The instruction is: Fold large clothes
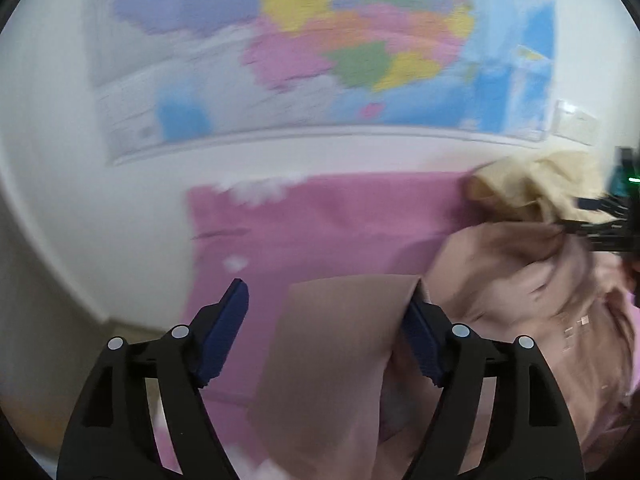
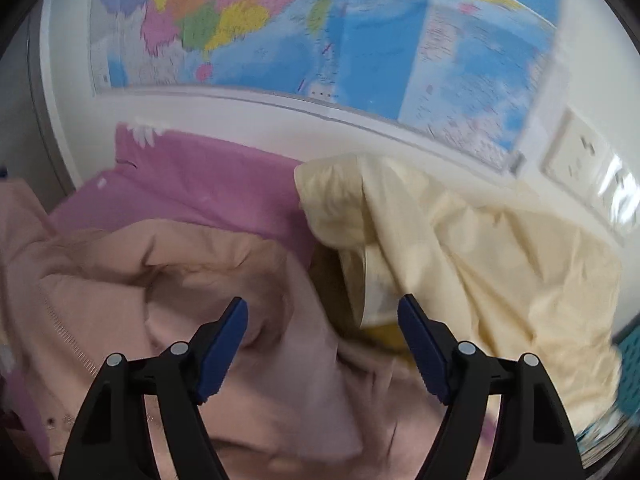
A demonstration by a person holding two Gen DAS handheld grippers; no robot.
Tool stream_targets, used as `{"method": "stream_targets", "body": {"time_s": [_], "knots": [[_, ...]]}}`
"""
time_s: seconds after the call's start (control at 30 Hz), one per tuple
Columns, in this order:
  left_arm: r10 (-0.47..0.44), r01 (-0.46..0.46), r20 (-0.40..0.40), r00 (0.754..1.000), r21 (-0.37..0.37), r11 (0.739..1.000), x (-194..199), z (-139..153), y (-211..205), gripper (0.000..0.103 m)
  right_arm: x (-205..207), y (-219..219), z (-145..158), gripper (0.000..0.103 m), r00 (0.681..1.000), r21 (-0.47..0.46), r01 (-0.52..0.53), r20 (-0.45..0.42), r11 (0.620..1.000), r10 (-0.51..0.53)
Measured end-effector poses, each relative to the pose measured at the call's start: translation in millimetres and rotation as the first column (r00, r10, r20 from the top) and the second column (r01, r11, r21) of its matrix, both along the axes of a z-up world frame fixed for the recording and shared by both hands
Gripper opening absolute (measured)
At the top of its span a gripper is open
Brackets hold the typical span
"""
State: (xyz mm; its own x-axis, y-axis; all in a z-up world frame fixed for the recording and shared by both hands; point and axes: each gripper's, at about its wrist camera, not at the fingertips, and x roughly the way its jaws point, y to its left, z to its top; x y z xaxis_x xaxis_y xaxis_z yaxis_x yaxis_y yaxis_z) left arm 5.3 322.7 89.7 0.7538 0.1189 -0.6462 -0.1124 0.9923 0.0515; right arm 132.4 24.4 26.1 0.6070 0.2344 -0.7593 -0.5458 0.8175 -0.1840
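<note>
A dusty-pink sweatshirt (image 1: 520,300) lies crumpled on a pink sheet (image 1: 320,216). One flat fold of it (image 1: 332,360) rises between the fingers of my left gripper (image 1: 328,292) and leans on the right fingertip; the jaws stand wide and do not pinch it. In the right wrist view my right gripper (image 2: 322,300) hovers open over the sweatshirt (image 2: 180,264), with nothing pressed between its pads. Its black frame (image 1: 612,216) shows at the right edge of the left wrist view, by a bunched part of the sweatshirt. A cream garment (image 2: 480,240) lies heaped to the right.
The pink sheet (image 2: 200,184) runs back to a white wall with a large coloured map (image 1: 320,40). A wall socket (image 2: 580,164) sits right of the map. A teal basket (image 2: 630,364) peeks in at the far right. The cream garment (image 1: 540,180) overlaps the sheet's back right.
</note>
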Motion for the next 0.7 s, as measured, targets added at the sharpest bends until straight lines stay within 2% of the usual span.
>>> {"method": "stream_targets", "body": {"time_s": [0.07, 0.1, 0.17, 0.2, 0.23, 0.27, 0.33, 0.4, 0.47, 0.5, 0.53, 0.6, 0.67, 0.7], "knots": [[-0.031, 0.031, -0.015, 0.999, 0.015, 0.999, 28.3, 2.4, -20.4, 0.074, 16.4, 15.7, -7.6, 0.078, 0.998, -0.029, -0.029, -0.057, 0.999, 0.028], [-0.049, 0.049, -0.014, 0.999, -0.003, 0.999, 40.0, 5.8, -25.6, 0.074, 27.6, 23.0, -14.0, 0.077, 0.994, -0.03, -0.038, -0.108, 0.999, 0.034], [-0.019, 0.019, 0.023, 1.0, -0.019, 1.0, 54.5, 17.1, -29.1, 0.074, 42.5, 34.7, -26.6, 0.074, 0.993, -0.108, -0.023, -0.12, 0.994, 0.01], [-0.008, 0.01, 0.051, 0.999, -0.031, 0.999, 50.2, 22.9, -29.5, 0.074, 47.7, 39.1, -32.5, 0.074, 0.993, -0.142, -0.022, -0.121, 0.99, 0.004], [0.013, -0.006, 0.096, 0.995, -0.071, 0.997, 46.8, 34.1, -23.0, 0.076, 53.9, 42.7, -40.4, 0.074, 0.987, -0.155, -0.037, -0.16, 0.987, 0.012], [0.06, -0.047, 0.131, 0.99, -0.095, 0.994, 40.6, 42.8, -13.6, 0.085, 58.3, 45.1, -47.2, 0.074, 0.982, -0.166, -0.046, -0.19, 0.985, 0.014], [0.169, -0.154, 0.19, 0.967, -0.09, 0.984, 22.8, 56.0, 2.0, 0.09, 59.0, 49.0, -54.1, 0.073, 0.983, -0.203, -0.06, -0.183, 0.977, 0.022], [0.204, -0.186, 0.2, 0.958, -0.102, 0.977, 11.6, 59.7, 15.6, 0.09, 56.9, 51.2, -58.1, 0.069, 0.983, -0.231, -0.075, -0.179, 0.97, 0.033], [0.165, -0.149, 0.167, 0.972, -0.105, 0.983, 8.3, 55.2, 20.3, 0.09, 56.0, 52.3, -62.5, 0.043, 0.981, -0.256, -0.085, -0.189, 0.963, 0.036], [0.138, -0.126, 0.147, 0.979, -0.086, 0.988, 10.0, 50.5, 15.3, 0.09, 56.6, 51.6, -66.1, 0.013, 0.975, -0.251, -0.093, -0.22, 0.963, 0.036], [0.112, -0.108, 0.116, 0.987, -0.045, 0.993, 16.1, 42.9, 4.3, 0.09, 56.2, 51.1, -69.0, 0.009, 0.969, -0.244, -0.098, -0.243, 0.965, 0.037], [0.021, -0.02, 0.064, 0.998, -0.01, 1.0, 26.5, 28.3, -14.1, 0.09, 49.4, 53.3, -67.0, 0.005, 0.975, -0.249, -0.115, -0.212, 0.962, 0.061], [-0.108, 0.108, -0.014, 0.994, -0.004, 0.994, 47.1, 5.2, -42.8, 0.09, 43.0, 53.5, -57.6, 0.004, 0.98, -0.223, -0.115, -0.183, 0.968, 0.074], [-0.164, 0.165, -0.075, 0.984, 0.002, 0.986, 64.3, -11.5, -60.6, 0.09, 38.6, 52.4, -46.9, 0.004, 0.988, -0.204, -0.101, -0.136, 0.974, 0.074]]}}
